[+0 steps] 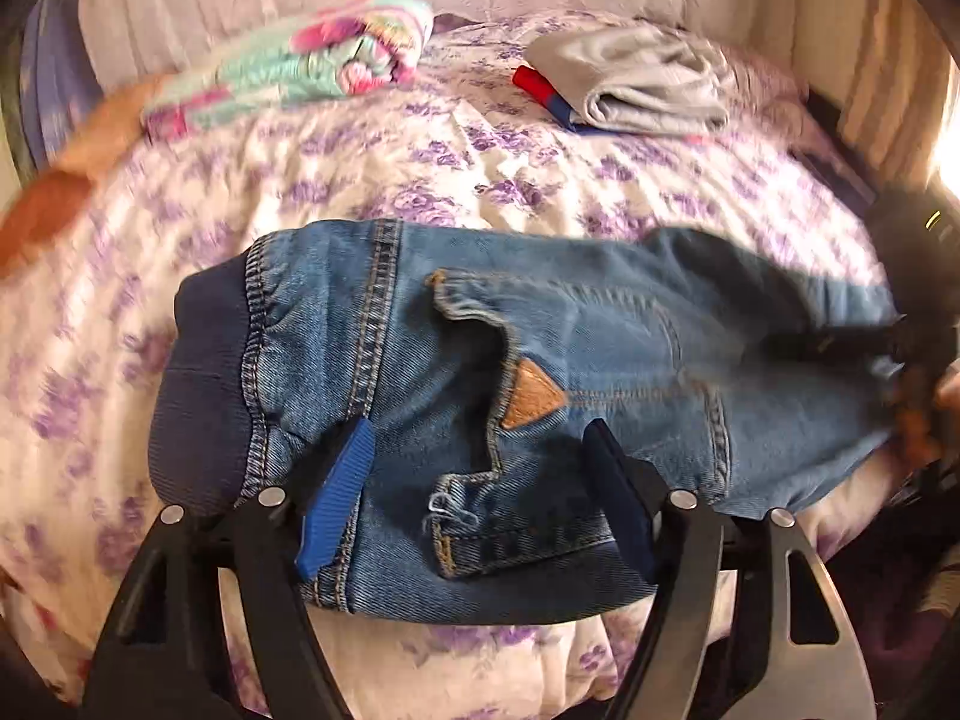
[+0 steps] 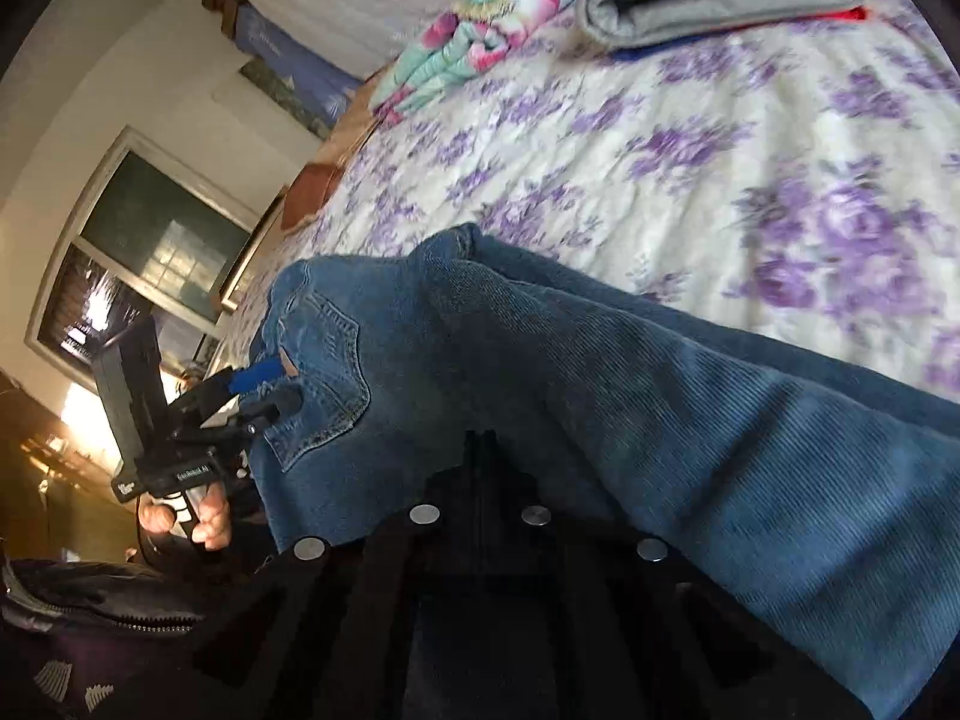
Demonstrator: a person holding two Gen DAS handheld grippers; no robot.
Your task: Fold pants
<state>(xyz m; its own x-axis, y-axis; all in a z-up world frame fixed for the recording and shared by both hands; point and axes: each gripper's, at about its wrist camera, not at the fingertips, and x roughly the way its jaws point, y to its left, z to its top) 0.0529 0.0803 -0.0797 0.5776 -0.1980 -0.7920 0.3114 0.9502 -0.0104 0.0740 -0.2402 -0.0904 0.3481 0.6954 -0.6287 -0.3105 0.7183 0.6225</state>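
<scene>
Small blue jeans (image 1: 510,354) with a dark ribbed waistband lie across the flowered bedspread (image 1: 372,174). My left gripper (image 1: 480,456) is open, its blue-padded fingers (image 1: 339,498) resting over the near edge by the back pocket. My right gripper (image 2: 480,444) is shut on a fold of the jeans (image 2: 600,372), fingers together under the denim. The left gripper also shows in the right wrist view (image 2: 258,387) at the pocket end. In the left wrist view the right gripper (image 1: 894,336) is a dark blur at the jeans' right end.
A folded grey garment (image 1: 642,84) with red and blue trim and a folded pastel patterned garment (image 1: 312,60) lie at the back of the bed. An orange-brown object (image 1: 54,204) sits at the left edge. A window (image 2: 138,264) is on the wall.
</scene>
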